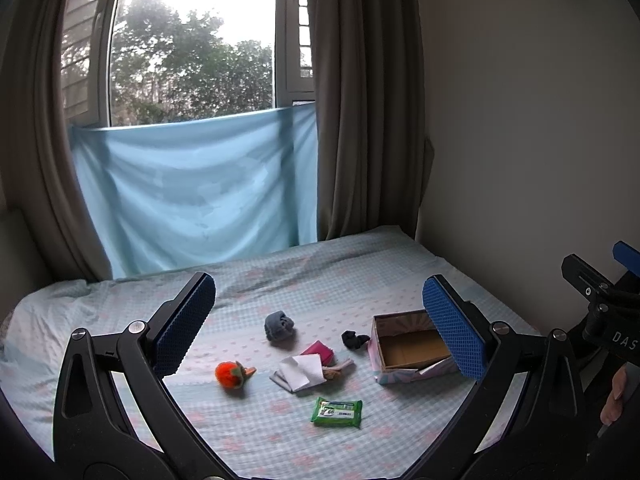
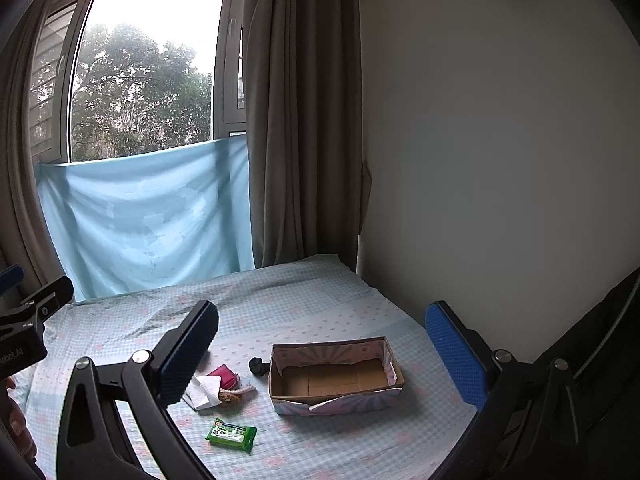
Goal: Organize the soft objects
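An open cardboard box [image 1: 412, 346] [image 2: 335, 376] with pastel sides sits on the bed, nothing inside it. Left of it lie a black scrunchie [image 1: 355, 339] [image 2: 260, 366], a rolled grey sock [image 1: 279, 327], a pink pouch [image 1: 320, 351] [image 2: 223, 373], a white folded cloth [image 1: 298, 373] [image 2: 203, 391] over a small doll [image 1: 336, 371] [image 2: 232, 395], an orange plush toy [image 1: 231, 374] and a green tissue pack [image 1: 337, 412] [image 2: 231, 435]. My left gripper [image 1: 320, 328] and right gripper [image 2: 324, 356] both hover open above the bed, holding nothing.
The bed [image 1: 120, 320] [image 2: 320, 300] has a pale blue checked sheet. A window with brown curtains [image 1: 360, 120] and a hanging light blue cloth [image 1: 196, 192] is behind it. A white wall [image 2: 500, 160] borders the bed's right side.
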Motion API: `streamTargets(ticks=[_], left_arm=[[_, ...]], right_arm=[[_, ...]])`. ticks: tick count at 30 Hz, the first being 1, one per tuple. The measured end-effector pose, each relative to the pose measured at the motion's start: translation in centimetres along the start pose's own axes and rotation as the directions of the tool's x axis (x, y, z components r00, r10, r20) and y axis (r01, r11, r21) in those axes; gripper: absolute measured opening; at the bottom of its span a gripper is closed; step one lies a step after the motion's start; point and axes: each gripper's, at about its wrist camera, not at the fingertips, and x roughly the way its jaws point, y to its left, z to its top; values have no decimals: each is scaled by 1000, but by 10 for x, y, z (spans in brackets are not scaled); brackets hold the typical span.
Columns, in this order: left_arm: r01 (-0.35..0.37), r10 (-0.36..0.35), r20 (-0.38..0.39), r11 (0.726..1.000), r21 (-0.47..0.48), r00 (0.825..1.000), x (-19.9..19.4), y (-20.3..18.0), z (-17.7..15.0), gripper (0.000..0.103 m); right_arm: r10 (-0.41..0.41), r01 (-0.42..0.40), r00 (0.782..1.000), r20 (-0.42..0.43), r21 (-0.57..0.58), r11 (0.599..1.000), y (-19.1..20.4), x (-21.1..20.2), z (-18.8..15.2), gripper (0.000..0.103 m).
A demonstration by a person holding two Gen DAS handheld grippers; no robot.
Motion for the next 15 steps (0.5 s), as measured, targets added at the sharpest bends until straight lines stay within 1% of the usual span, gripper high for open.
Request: streamTargets(ticks=[10, 15], left_arm=[[-2, 2, 0, 1000, -2, 1000, 0, 2, -2, 103], [9, -9, -6, 1000, -8, 1000, 0, 4, -2, 103]], right_arm=[[-4, 4, 1000, 2, -8, 1000, 2, -1, -2, 103], [-4, 4, 1000, -1, -9, 1000, 2, -1, -1, 103]])
